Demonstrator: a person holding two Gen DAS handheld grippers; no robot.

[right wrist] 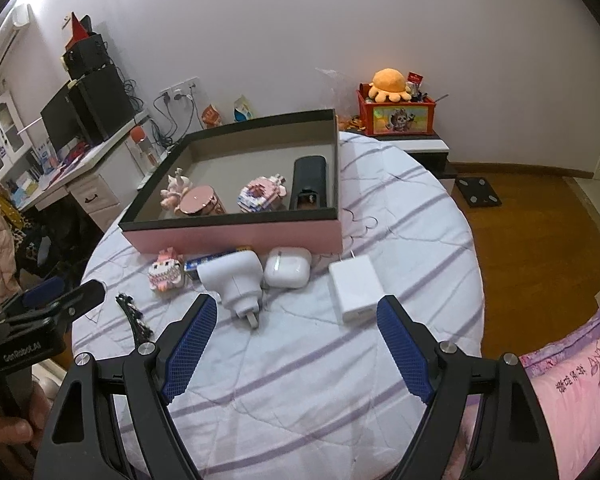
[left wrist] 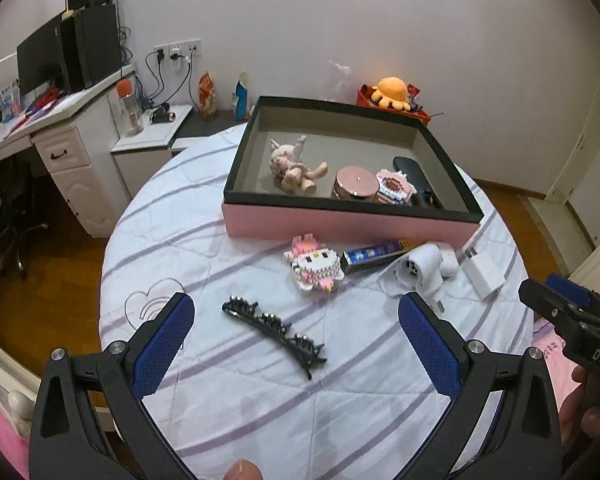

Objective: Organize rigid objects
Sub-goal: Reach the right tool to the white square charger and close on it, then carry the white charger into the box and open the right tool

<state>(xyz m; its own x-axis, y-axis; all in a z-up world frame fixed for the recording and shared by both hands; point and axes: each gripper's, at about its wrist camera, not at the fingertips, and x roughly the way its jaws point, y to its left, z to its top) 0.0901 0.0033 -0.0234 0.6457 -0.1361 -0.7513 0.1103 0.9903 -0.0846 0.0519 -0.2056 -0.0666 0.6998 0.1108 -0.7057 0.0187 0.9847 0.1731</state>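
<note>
A pink box (left wrist: 340, 222) (right wrist: 236, 236) with a black rim stands on the round table and holds a pig figure (left wrist: 294, 166), a pink round tin (left wrist: 354, 182), a block toy (left wrist: 394, 188) and a black remote (right wrist: 309, 182). In front of it lie a pink block cat (left wrist: 314, 266) (right wrist: 166, 272), a blue tube (left wrist: 374, 256), a white plug adapter (right wrist: 234, 280), a white earbud case (right wrist: 288, 268), a white charger (right wrist: 356, 284) and a black hair clip (left wrist: 274, 326) (right wrist: 134, 316). My left gripper (left wrist: 296, 320) hangs open over the clip. My right gripper (right wrist: 296, 320) hangs open, empty, between adapter and charger.
The table wears a white cloth with purple stripes (left wrist: 228, 248). A white desk (left wrist: 60, 120) with monitors stands at the left. An orange plush (right wrist: 388, 84) sits on a red box by the wall. A pink quilt (right wrist: 572, 392) lies at the right; wooden floor surrounds the table.
</note>
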